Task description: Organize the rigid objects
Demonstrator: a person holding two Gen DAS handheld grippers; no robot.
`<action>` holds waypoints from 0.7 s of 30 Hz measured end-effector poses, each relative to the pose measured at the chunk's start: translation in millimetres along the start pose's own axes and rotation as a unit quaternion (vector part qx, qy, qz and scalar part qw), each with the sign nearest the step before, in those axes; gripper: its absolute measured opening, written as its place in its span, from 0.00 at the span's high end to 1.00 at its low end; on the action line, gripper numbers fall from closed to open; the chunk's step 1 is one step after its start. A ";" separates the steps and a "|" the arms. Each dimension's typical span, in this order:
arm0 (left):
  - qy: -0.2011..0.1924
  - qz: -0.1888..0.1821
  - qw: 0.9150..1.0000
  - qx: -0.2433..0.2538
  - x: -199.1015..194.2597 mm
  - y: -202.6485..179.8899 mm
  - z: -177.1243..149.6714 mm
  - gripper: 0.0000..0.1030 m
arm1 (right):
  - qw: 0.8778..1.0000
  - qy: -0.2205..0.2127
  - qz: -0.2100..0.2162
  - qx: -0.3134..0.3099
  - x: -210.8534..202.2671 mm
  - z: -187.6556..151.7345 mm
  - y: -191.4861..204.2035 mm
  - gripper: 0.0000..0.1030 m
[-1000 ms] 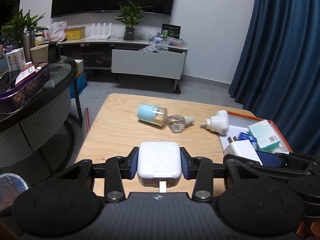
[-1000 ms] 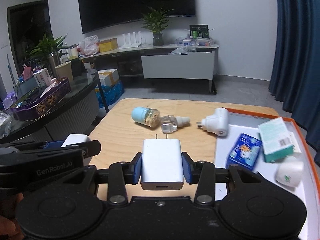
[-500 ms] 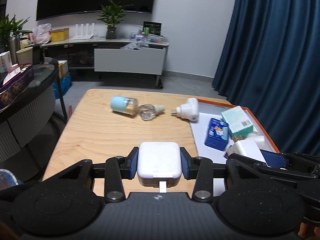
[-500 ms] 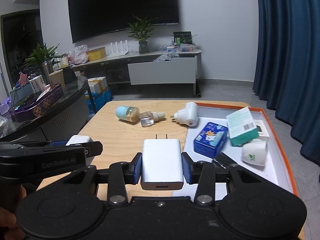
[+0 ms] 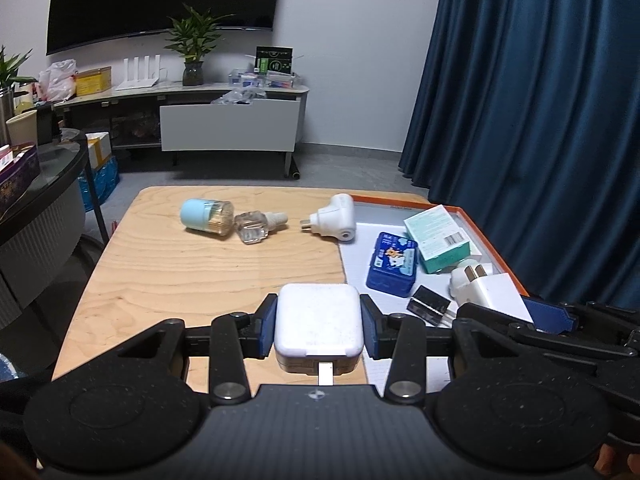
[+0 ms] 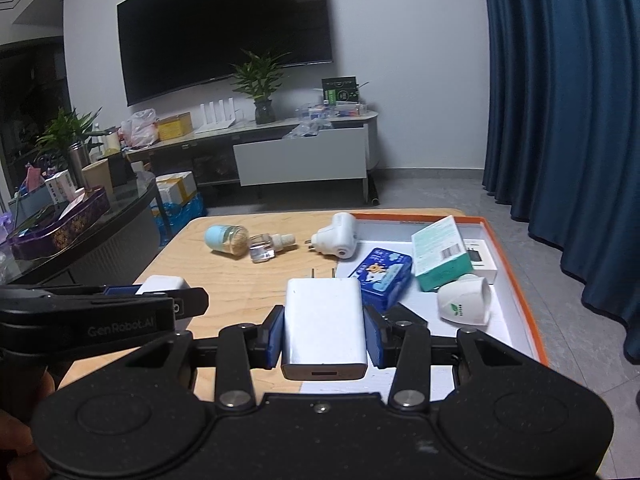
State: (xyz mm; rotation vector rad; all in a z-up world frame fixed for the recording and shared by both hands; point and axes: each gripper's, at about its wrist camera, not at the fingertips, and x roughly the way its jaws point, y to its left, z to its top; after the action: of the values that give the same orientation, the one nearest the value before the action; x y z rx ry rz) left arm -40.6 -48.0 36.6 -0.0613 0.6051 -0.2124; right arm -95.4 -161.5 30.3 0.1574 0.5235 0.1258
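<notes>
Each gripper clamped a white charger, left gripper and right gripper; both should clear the orange-rimmed tray wall at two o'clock before release.

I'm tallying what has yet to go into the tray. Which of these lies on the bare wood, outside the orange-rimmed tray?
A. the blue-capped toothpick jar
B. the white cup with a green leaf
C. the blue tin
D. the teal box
A: the blue-capped toothpick jar lies on its side on the wooden table, left of the orange-rimmed tray.
</notes>
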 end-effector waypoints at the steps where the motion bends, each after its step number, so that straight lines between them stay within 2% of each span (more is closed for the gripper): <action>1: 0.000 -0.001 1.000 0.001 -0.4 -1.6 -0.2 0.59 | 1.000 -0.001 -0.001 0.001 -1.0 -0.7 -1.8 0.52; 21: 0.014 -0.036 0.999 0.021 18.7 -36.9 7.4 0.59 | 0.999 -0.010 -0.037 0.031 -3.4 0.5 -44.0 0.52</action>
State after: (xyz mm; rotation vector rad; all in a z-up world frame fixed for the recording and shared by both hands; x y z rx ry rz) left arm -28.0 -88.0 36.6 -0.0389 0.6256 -0.2954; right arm -94.6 -205.2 24.5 0.1999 0.5129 0.0348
